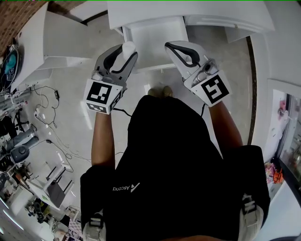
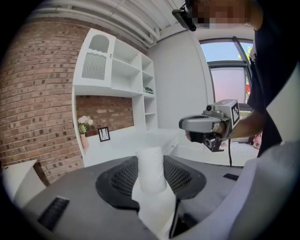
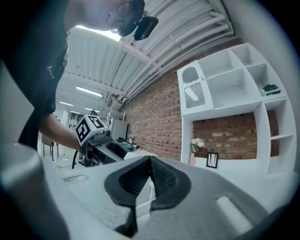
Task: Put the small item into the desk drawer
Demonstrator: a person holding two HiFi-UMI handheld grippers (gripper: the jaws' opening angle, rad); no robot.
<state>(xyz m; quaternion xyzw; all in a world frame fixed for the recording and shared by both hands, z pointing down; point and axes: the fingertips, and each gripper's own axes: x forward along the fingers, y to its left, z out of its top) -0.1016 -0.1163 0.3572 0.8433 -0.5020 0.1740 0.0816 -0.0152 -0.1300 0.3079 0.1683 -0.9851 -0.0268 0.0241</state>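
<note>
My left gripper (image 1: pixel 127 54) is shut on a small white cylinder (image 1: pixel 128 47), which stands upright between the dark ribbed pads (image 2: pixel 123 180) in the left gripper view (image 2: pixel 151 166). The open desk drawer (image 1: pixel 155 40) lies just beyond both grippers, pulled out of the white desk (image 1: pixel 188 12); what it holds cannot be made out. My right gripper (image 1: pixel 170 46) hangs beside the left one, over the drawer's right part. Its jaws meet with nothing between them (image 3: pixel 150 180). Each gripper shows in the other's view: the right gripper (image 2: pixel 211 126) and the left gripper (image 3: pixel 96 140).
A white shelf unit (image 2: pixel 117 75) rises over the desk against a brick wall, with a vase of flowers (image 2: pixel 84 129) and a small picture frame (image 2: pixel 104 134) on the desk top. Cables (image 1: pixel 47 101) and equipment lie on the floor at left. A white cabinet (image 1: pixel 51 42) stands left of the drawer.
</note>
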